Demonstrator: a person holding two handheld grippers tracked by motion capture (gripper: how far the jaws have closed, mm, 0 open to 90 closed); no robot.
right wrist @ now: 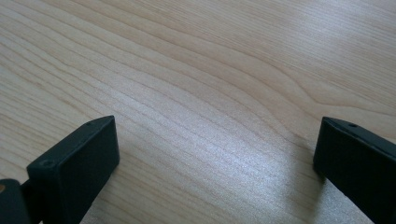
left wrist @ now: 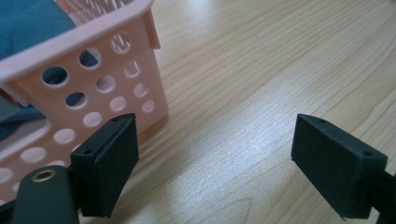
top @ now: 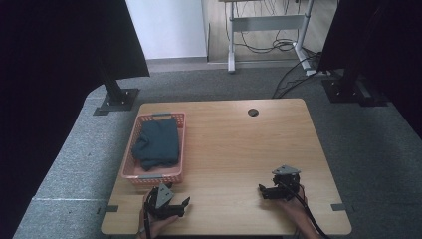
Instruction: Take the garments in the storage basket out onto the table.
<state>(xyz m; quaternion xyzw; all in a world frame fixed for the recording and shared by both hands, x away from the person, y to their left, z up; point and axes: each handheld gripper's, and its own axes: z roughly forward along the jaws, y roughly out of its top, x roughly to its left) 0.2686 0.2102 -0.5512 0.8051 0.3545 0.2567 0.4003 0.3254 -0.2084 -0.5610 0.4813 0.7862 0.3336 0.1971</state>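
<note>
Cloth (top: 157,143), dark teal and bunched, lies inside your pink basket (top: 130,149) at the table's (top: 239,149) left side. Your left gripper (top: 171,203) sits just beside the basket's near corner, fingers (left wrist: 109,163) spread wide and empty; your right gripper (top: 271,191) rests well apart, likewise open on bare wood.

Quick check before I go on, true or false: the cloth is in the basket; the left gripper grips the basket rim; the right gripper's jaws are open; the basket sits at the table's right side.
1. The dark blue cloth lies in the pink basket. True.
2. The left gripper grips the basket rim. False: its jaws stand open beside the basket, over bare table.
3. The right gripper is open. True.
4. The basket sits at the table's right side. False: left.
</note>
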